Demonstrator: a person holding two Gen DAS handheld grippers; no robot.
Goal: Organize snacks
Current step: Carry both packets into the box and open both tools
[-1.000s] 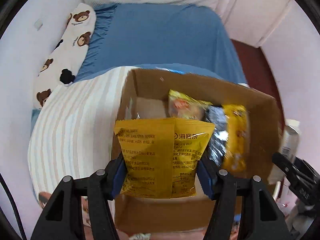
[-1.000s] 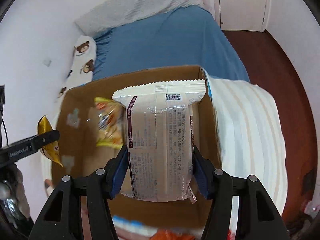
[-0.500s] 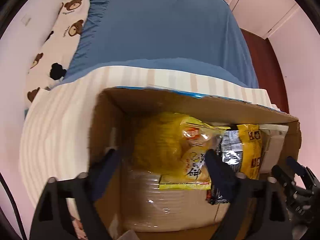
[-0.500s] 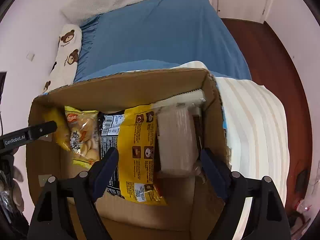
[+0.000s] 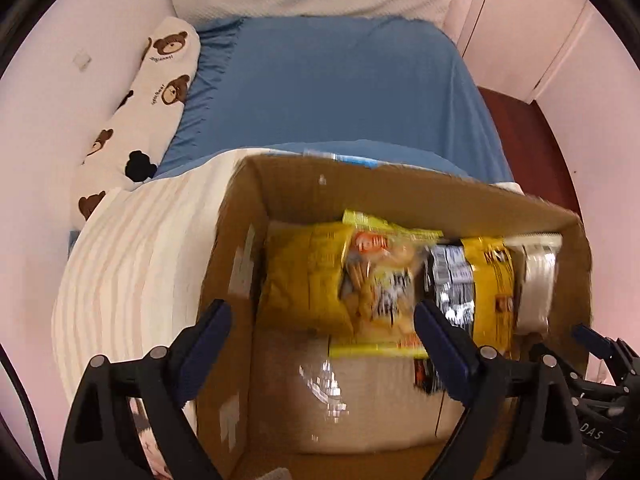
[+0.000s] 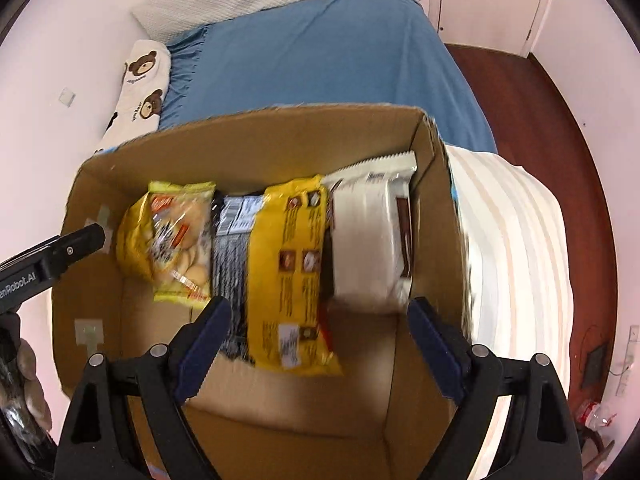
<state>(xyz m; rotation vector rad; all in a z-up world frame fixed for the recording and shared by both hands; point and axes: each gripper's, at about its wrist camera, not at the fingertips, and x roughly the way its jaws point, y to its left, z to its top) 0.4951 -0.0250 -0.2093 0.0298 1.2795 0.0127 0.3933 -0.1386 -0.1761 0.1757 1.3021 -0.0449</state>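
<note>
A: Grippers first. The left gripper [image 5: 322, 334] is spread wide with nothing between its blue fingers [image 5: 440, 338]. The right gripper [image 6: 318, 336] is the same, wide apart and empty.

B: Where do the snacks lie from them?

A: All are in the box [image 6: 256, 136], past the fingertips. In the left wrist view a yellow bag [image 5: 304, 276] lies straight ahead between the fingers, at the box's left end. A biscuit pack [image 5: 382, 280] overlaps its right side. A foil pack [image 5: 452, 280] and a yellow pouch [image 5: 494, 284] sit beyond the right finger, and a white pack [image 5: 538, 276] lies against the right wall.

B: And from the right gripper?

A: The yellow pouch [image 6: 292, 264] lies ahead, between the fingers, its near end reaching closest to them. The white pack [image 6: 368, 240] is just beside it on the right, touching the right wall. The foil pack [image 6: 232, 248] and biscuit pack [image 6: 176, 240] lie off to the left. The left gripper's finger [image 6: 52, 256] shows at the box's left wall.

B: Any writing?

A: "Robot.AI" reads on that finger. Pack print is too blurred to read. The box stands on a striped cover [image 6: 516, 240], with a blue sheet [image 6: 312, 56] and a bear pillow [image 5: 156, 92] beyond.
</note>
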